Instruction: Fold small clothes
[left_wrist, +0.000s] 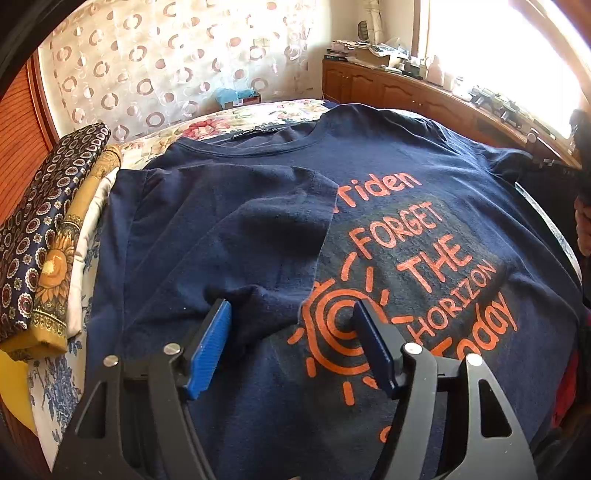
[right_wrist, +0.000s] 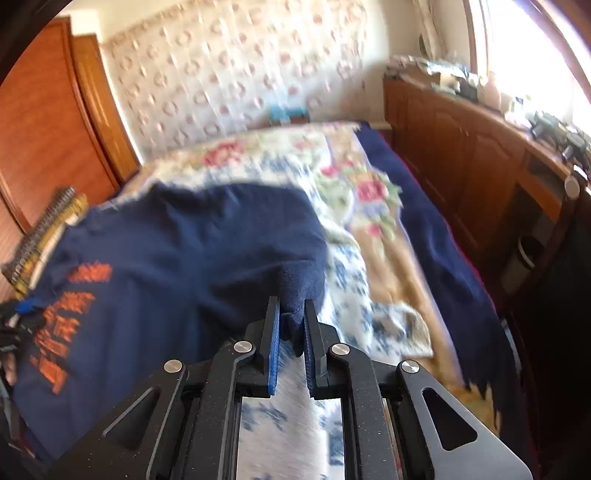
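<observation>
A navy T-shirt (left_wrist: 424, 155) with orange print lies face up on the bed, collar far. Its left side and sleeve (left_wrist: 236, 206) are folded over onto the chest. My left gripper (left_wrist: 291, 314) is open just above the shirt's lower middle, one finger on each side of the folded edge, holding nothing. In the right wrist view the shirt (right_wrist: 166, 236) spreads to the left. My right gripper (right_wrist: 291, 314) is shut on the shirt's right edge (right_wrist: 301, 288) and lifts it off the bedspread. This view is blurred by motion.
A floral bedspread (right_wrist: 354, 192) covers the bed. A stack of folded cloths (left_wrist: 48, 229) lies at the bed's left edge. A wooden cabinet (left_wrist: 406, 92) with clutter runs along the right under a bright window. A dark blue blanket (right_wrist: 436, 240) lies along the bed's right side.
</observation>
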